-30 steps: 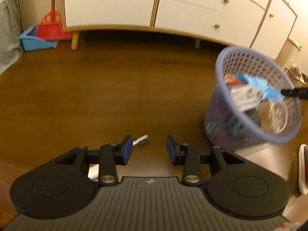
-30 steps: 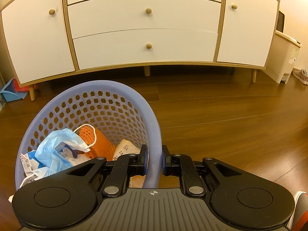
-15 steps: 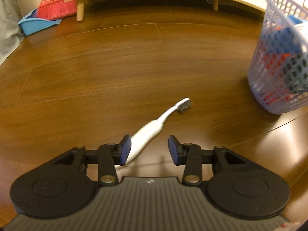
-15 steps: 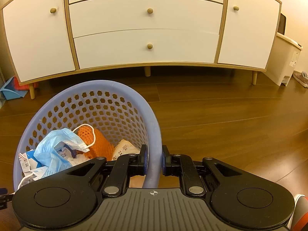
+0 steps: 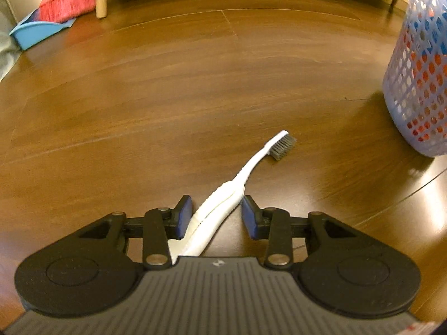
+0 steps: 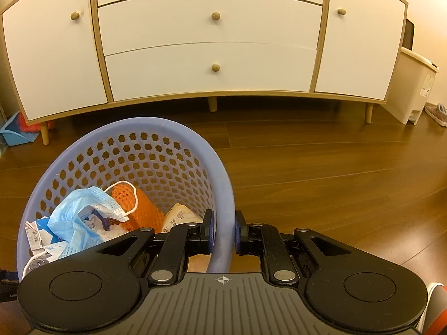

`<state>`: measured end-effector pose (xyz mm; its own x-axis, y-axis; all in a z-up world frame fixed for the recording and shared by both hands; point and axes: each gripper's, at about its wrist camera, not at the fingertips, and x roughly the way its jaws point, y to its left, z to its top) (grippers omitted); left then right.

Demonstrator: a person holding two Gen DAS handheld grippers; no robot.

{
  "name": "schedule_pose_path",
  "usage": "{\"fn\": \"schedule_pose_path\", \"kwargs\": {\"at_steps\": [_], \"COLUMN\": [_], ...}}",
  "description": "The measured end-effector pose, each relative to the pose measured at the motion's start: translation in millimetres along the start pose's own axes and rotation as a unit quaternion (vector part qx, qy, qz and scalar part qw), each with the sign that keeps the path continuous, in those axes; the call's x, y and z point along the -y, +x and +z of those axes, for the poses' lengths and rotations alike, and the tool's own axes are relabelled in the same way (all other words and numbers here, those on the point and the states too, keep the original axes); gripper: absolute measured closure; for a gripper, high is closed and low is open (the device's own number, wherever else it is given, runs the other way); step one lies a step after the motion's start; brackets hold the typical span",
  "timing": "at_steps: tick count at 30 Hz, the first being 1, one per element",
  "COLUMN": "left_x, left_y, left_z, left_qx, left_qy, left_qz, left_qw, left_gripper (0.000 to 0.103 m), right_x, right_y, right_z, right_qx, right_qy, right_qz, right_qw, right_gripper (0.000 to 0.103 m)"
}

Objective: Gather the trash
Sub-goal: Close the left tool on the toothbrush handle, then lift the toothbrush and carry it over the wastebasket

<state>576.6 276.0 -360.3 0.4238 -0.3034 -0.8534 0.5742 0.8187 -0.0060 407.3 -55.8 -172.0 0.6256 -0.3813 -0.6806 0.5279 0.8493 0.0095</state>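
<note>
A white toothbrush (image 5: 237, 184) with grey bristles lies on the wooden floor, its head pointing up and right. My left gripper (image 5: 217, 213) is open low over the floor, and the brush's handle runs between its blue pads without touching them. The lilac mesh basket (image 5: 421, 64) stands at the right edge of the left wrist view. In the right wrist view my right gripper (image 6: 223, 233) is shut on the basket's rim (image 6: 223, 212). Inside the basket lie a blue face mask (image 6: 81, 217), orange netting (image 6: 134, 209) and crumpled paper.
A white sideboard (image 6: 212, 44) on wooden legs fills the back. A red broom (image 5: 67, 0) and blue dustpan (image 5: 33, 32) sit at the far left. A cream bin (image 6: 413, 83) and a shoe (image 6: 437, 113) are at the right. Bare floor (image 5: 167, 83) spreads ahead of the toothbrush.
My left gripper has come down and forward, so the toothbrush handle now lies between its open fingers. The right gripper has kept hold of the basket rim without moving.
</note>
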Motion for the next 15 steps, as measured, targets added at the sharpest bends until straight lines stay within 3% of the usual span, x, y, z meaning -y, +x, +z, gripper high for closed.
{"fn": "schedule_pose_path", "kwargs": {"at_steps": [3,15], "left_x": [4,16], "left_y": [-4,-7], "left_z": [-2,-1], "left_qx": [-0.005,-0.007], "left_qy": [-0.019,-0.043], "left_qz": [-0.007,-0.003], "left_qw": [0.9998,0.9990], "left_gripper": [0.085,0.081], "right_x": [0,1], "right_y": [-1,-2], "right_z": [-1,-1], "right_qx": [0.001,0.002], "right_qy": [0.001,0.001], "right_qz": [0.001,0.000], "right_qw": [1.000,1.000], "right_gripper": [0.093,0.093]}}
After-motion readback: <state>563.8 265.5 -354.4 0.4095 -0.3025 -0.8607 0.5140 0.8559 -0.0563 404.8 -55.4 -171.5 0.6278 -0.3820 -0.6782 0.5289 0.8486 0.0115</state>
